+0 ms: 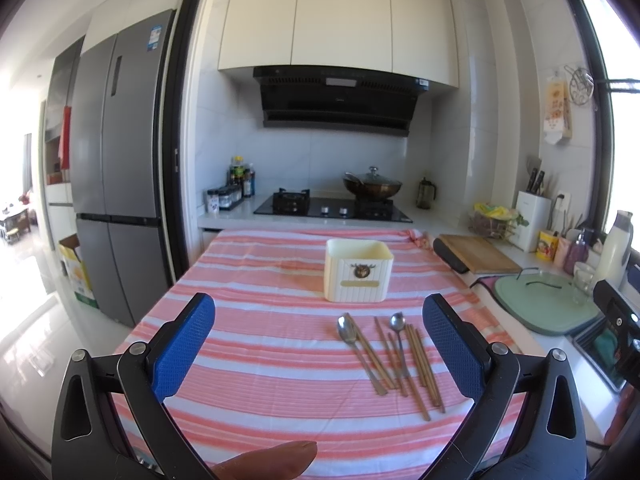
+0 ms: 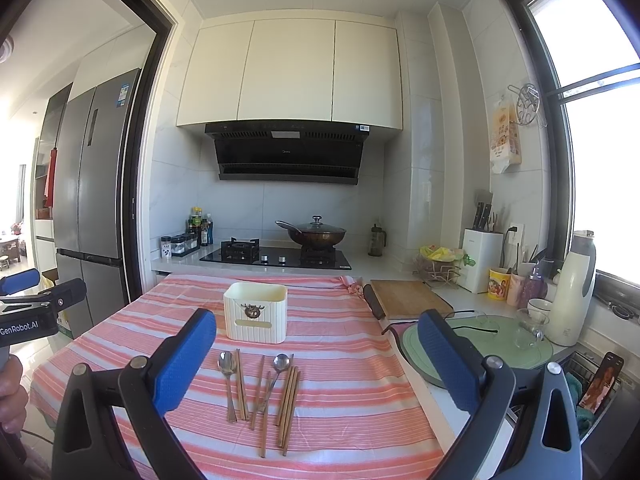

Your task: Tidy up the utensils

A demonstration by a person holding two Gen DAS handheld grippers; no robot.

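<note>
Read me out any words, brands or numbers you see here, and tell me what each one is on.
"GenRobot.AI": on the black body of the left tongs, seen from the right wrist.
Fridge sticker: too small to read.
Range hood logo and label: blurred.
Hanging packet by the window: illegible.
Cream utensil box plate: appears blank.

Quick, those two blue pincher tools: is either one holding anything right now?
Left tool: open, holding nothing.
Right tool: open, holding nothing.
</note>
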